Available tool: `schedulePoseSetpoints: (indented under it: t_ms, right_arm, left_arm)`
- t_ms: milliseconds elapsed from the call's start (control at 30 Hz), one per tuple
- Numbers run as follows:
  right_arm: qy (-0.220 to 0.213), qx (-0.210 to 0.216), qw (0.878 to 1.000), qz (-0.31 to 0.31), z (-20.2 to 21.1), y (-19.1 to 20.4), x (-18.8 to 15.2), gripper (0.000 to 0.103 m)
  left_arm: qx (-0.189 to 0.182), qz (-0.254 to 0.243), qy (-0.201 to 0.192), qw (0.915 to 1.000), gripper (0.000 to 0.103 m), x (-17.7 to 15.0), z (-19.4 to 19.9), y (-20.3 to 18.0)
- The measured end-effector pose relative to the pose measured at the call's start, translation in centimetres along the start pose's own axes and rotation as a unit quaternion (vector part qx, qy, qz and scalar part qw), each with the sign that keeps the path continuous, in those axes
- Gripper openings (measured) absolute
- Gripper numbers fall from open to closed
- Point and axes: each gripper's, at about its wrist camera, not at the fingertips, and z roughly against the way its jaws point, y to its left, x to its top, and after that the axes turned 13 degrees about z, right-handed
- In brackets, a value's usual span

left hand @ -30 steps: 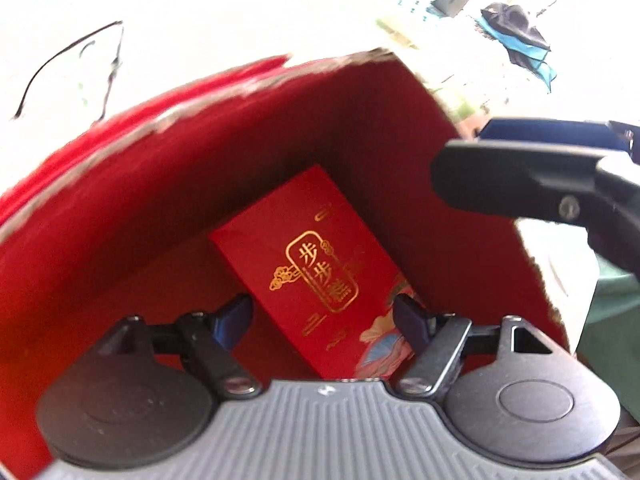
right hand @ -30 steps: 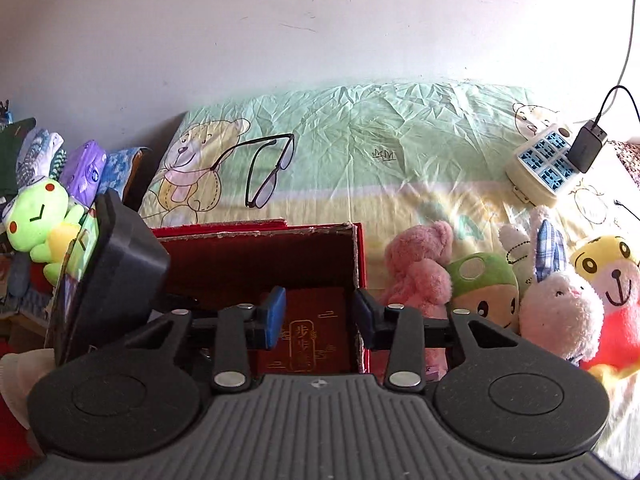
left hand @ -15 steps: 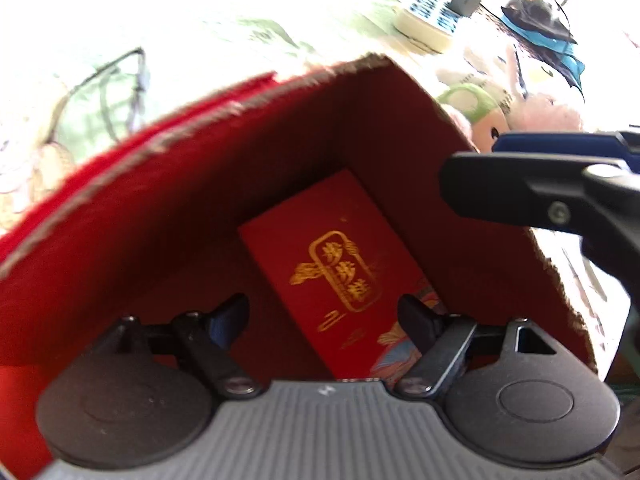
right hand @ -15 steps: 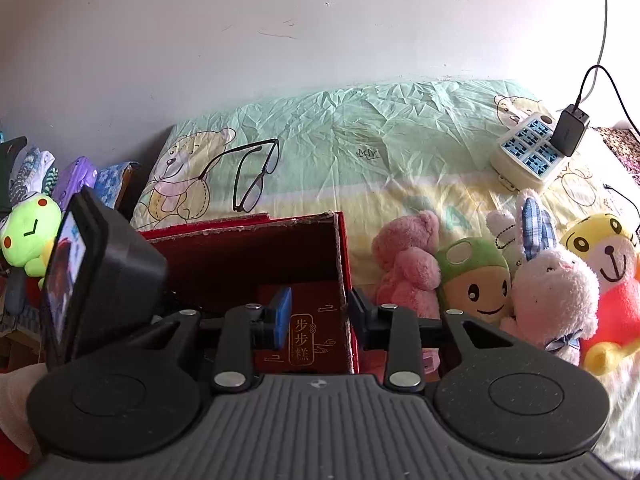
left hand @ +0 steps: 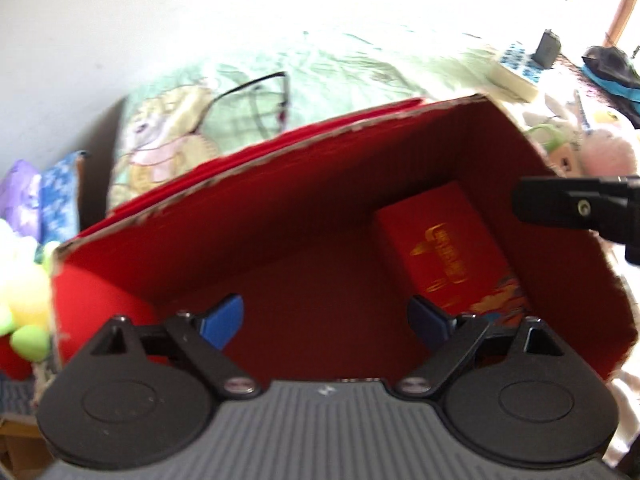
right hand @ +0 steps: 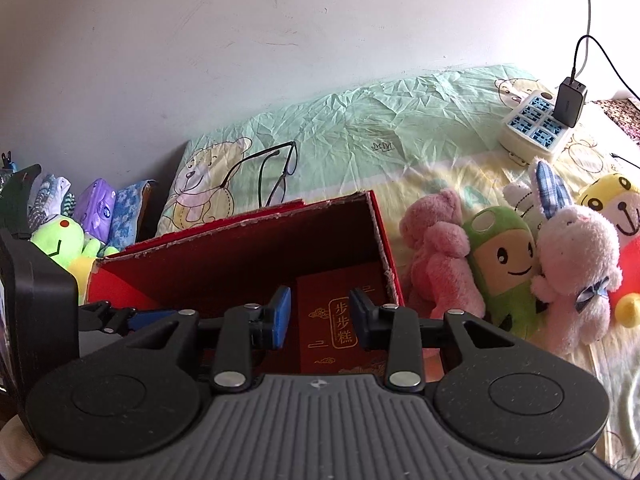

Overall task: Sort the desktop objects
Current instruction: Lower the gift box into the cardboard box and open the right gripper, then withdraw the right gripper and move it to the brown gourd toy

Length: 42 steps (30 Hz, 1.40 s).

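Cardboard, red inside and ragged along its top edge, fills most of what my left gripper [left hand: 326, 322] sees: the open box [left hand: 280, 216] sits on the bear-print sheet [right hand: 400, 128], and my left fingers are spread wide over its floor with nothing between them. A red envelope [left hand: 444, 248] with gold characters lies flat in the box's right-hand part, close against the right wall, apart from my left fingertips.

My right gripper [right hand: 320, 316] hangs above the box's near right corner, its blue pads parted and empty, framing the envelope [right hand: 340, 320] below them; whether they reach down to it I cannot tell. From the left view a black finger [left hand: 560, 210] of that right gripper juts in over the box's right wall.

Behind the box a pair of black-framed glasses [right hand: 276, 176] rests on the sheet. Just right of the box stand a pink plush bear [right hand: 436, 256], a green plush [right hand: 504, 264] and a pale pink rabbit [right hand: 576, 264], touching one another. A power strip [right hand: 534, 126] with a charger plugged in sits further back to the right.
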Motion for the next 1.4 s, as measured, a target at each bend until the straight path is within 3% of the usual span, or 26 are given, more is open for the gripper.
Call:
schedulePoseSetpoints:
  t_ms: [233, 833, 1400]
  right_arm:
    - [0.021, -0.002, 1.000, -0.017, -0.9, 0.5, -2.0, 0.036]
    - [0.000, -0.022, 1.000, -0.017, 1.7, 1.0, -4.3, 0.036]
    - [-0.029, 0.013, 0.999, 0.018, 4.1, 0.6, -5.5, 0.036]
  left_arm:
    - [0.026, 0.018, -0.012, 0.9994, 0.089, -1.3, 0.7, 1.5]
    - [0.060, 0.033, -0.063, 0.9956, 0.086, -3.6, 4.5, 0.8]
    - [0.112, 0.084, -0.083, 0.9867, 0.092, -6.4, 8.6, -0.1]
